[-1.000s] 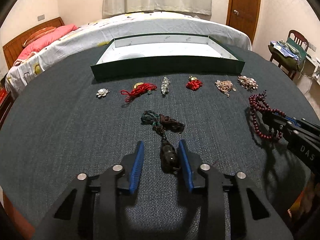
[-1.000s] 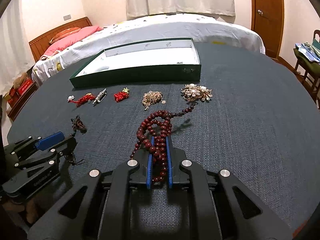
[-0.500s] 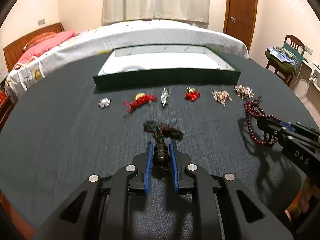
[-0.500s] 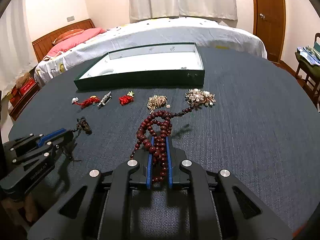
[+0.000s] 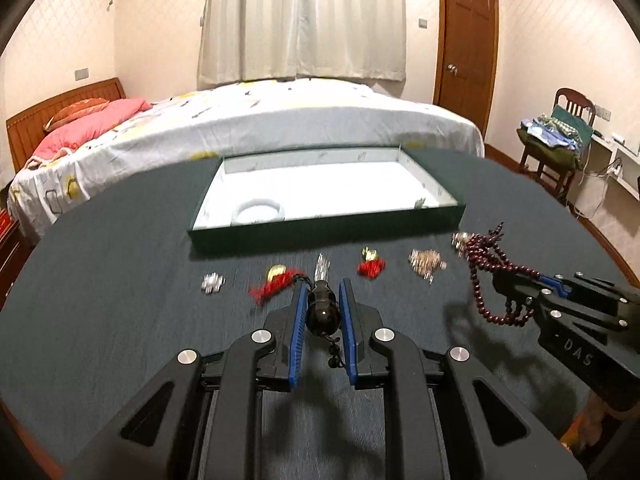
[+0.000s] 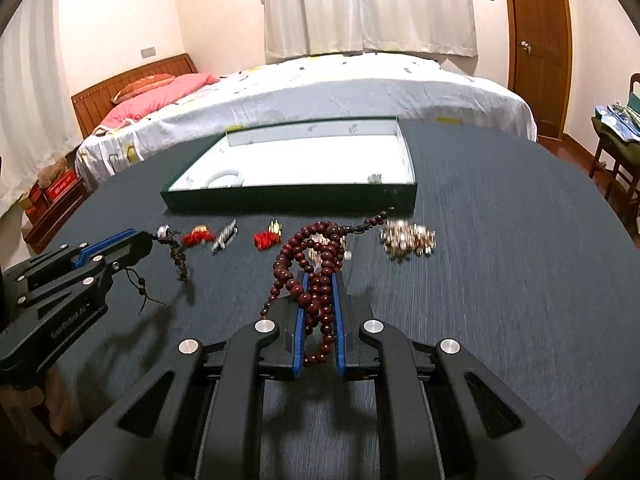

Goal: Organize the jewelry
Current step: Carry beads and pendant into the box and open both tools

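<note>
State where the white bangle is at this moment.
The white bangle lies inside the green tray, in its near left corner in both wrist views, beyond the row of small jewelry pieces on the table.

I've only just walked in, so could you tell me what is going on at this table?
A person is sorting jewelry with a handheld claw in each hand. The left claw is shut on a dark bead pendant, lifted off the cloth with its cord dangling. The right claw is shut on a red-brown bead necklace, also raised. Several small pieces lie in a row in front of the green tray, which holds a white bangle.
</note>
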A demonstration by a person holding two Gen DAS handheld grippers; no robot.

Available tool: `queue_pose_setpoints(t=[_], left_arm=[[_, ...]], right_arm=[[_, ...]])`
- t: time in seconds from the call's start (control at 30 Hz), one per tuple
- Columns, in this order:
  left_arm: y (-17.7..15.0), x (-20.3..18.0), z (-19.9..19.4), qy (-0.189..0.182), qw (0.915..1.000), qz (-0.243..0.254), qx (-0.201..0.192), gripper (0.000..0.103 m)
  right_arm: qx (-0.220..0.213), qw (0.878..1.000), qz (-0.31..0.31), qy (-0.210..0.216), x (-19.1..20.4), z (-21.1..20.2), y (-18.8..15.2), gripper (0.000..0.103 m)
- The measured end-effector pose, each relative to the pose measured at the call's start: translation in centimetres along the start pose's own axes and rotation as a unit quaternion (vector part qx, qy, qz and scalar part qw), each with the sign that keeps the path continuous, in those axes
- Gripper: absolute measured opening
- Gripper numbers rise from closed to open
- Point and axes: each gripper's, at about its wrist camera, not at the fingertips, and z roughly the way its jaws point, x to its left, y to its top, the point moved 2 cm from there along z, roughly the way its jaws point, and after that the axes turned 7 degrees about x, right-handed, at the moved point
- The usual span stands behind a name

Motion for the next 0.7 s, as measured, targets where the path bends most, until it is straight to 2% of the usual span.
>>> queue_pose_setpoints(t=[0.27,0.47,0.7], left_arm=[[4.2,-0.3,1.3,-0.016,0.9994,0.013,-0.029,0.017],[7.9,-0.4,3.8,-0.020,0.9987,0.019,-0.042,0.017],[11.7,0.0,7.4,-0.017,0.9984,0.017,-0.051,0.017]], right_arm=[[-0.024,1.000,0.006,0.001,-0.6,0.7,4.2,0.012],[-0.044,0.999,0.005,-0.002,-1.0,2.4,8.4,0.012],[-0.045,0.999,-0.002,-0.002,-1.1,6.7,12.9,0.012]])
